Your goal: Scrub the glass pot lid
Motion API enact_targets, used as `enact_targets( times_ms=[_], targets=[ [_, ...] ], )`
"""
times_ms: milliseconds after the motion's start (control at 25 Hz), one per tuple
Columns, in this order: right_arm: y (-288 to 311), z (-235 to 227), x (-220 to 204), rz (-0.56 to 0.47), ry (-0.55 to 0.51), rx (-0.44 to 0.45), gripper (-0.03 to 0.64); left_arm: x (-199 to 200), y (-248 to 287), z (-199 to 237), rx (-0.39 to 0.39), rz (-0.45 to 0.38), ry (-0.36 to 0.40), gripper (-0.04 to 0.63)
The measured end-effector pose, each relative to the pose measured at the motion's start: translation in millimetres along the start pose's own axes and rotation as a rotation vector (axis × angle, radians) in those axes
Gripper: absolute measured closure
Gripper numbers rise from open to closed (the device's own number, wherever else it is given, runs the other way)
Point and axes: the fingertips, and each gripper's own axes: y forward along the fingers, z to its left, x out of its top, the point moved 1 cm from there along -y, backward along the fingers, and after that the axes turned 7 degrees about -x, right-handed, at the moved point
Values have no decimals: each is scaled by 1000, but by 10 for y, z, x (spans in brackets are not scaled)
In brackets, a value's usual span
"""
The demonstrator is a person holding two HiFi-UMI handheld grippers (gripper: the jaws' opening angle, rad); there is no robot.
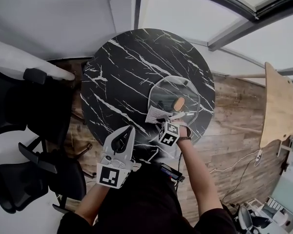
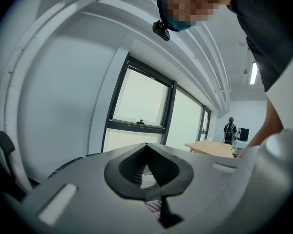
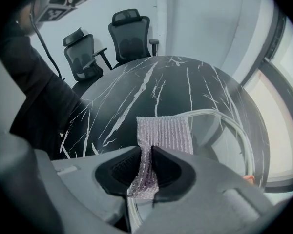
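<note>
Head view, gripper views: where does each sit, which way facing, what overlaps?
Head view: on the person's head, facing steeply down at the marble table, glass lid, both arms, left gripper and right gripper.
Left gripper view: on the left gripper, tilted up at windows; its fingers together, empty; person's torso at right.
Right gripper view: on the right gripper, facing across the table to two chairs; fingers shut on a scrub cloth.
Shared: head and right gripper views show table, lid, cloth.
</note>
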Motion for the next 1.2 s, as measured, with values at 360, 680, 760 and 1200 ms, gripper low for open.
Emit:
enact_targets(
  times_ms=[360, 680, 760, 1200],
  targets=[
    [-64, 193, -188, 5, 27, 28, 548, 22, 59, -126, -15, 0, 7, 593],
    [-69, 362, -302, -18, 114, 43, 548, -4, 95, -214, -33, 14, 9, 594],
    [-76, 378, -328, -27, 137, 44, 548, 4, 103, -242, -38, 13, 15, 593],
    [-127, 461, -380, -64, 280, 70, 548, 153, 141, -371, -46, -14, 34, 592]
  ],
)
